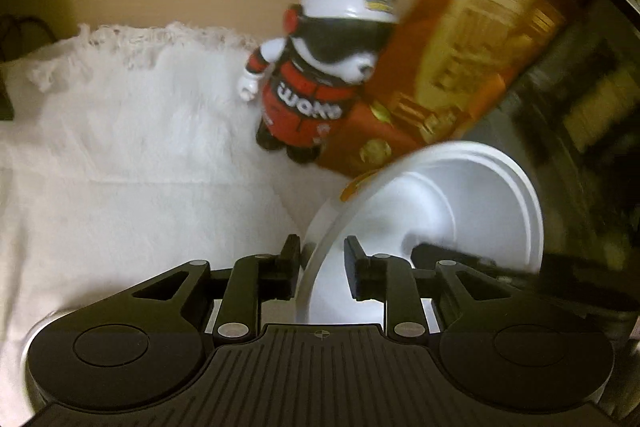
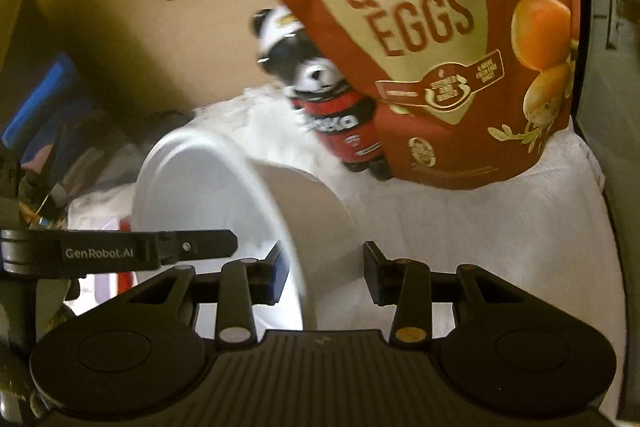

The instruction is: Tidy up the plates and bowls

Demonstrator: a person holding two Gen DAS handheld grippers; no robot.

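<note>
A white bowl (image 1: 440, 211) is tilted on edge, its rim between the fingers of my left gripper (image 1: 322, 267), which straddles the rim with a small gap at the right pad. In the right wrist view the same white bowl (image 2: 208, 195) has its rim between the fingers of my right gripper (image 2: 326, 275), whose jaws stand wide, only the left pad close to the rim. The other gripper's black finger (image 2: 192, 247) reaches into the bowl from the left. Whether either pad presses the rim is not clear.
A panda figurine (image 1: 316, 67) in a red jacket stands on the white cloth (image 1: 140, 147), also seen in the right wrist view (image 2: 332, 107). A red "Quail Eggs" bag (image 2: 440, 27) stands beside it (image 1: 460, 39). Dark clutter (image 2: 52, 131) lies at the left.
</note>
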